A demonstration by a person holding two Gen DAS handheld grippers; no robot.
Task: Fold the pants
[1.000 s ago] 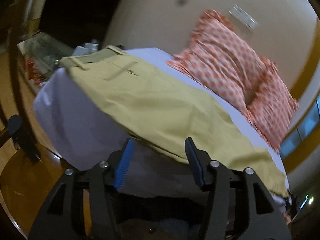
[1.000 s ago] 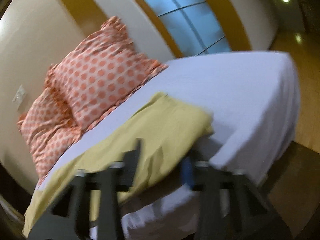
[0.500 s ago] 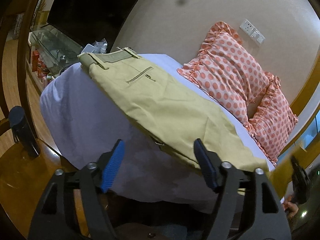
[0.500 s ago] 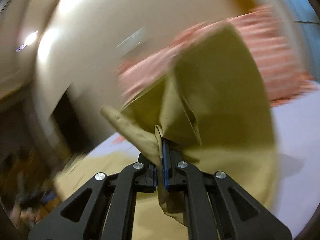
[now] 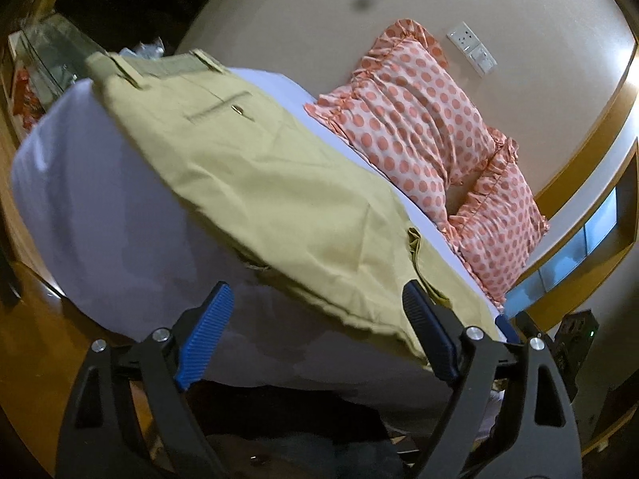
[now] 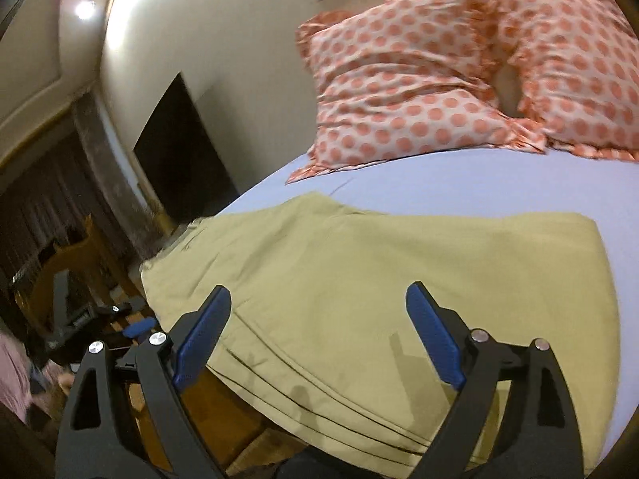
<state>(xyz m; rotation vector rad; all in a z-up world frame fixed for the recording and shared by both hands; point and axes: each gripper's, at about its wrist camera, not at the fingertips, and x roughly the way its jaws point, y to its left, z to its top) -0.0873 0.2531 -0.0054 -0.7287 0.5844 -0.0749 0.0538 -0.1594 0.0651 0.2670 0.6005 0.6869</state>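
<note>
Khaki pants (image 5: 255, 183) lie on a bed with a lilac sheet (image 5: 100, 223), waistband with belt loops at the far left, a buttoned back pocket showing. In the right wrist view the pants (image 6: 399, 279) lie folded over in layers, with stacked edges hanging at the near edge of the bed. My left gripper (image 5: 315, 319) is open and empty, just short of the pants' near edge. My right gripper (image 6: 319, 319) is open and empty, just above the folded fabric. The right gripper's blue pad shows at the left wrist view's right edge.
Two orange polka-dot pillows (image 5: 419, 131) (image 6: 403, 80) lean on the wall at the head of the bed. A dark doorway (image 6: 179, 151) and wooden furniture (image 6: 72, 271) stand off the bed's left side. A wooden floor (image 5: 40, 319) lies below the bed.
My right gripper was shut on a lifted pant leg half a second ago; now it is open and the leg lies folded over the pants. The left gripper opened wider.
</note>
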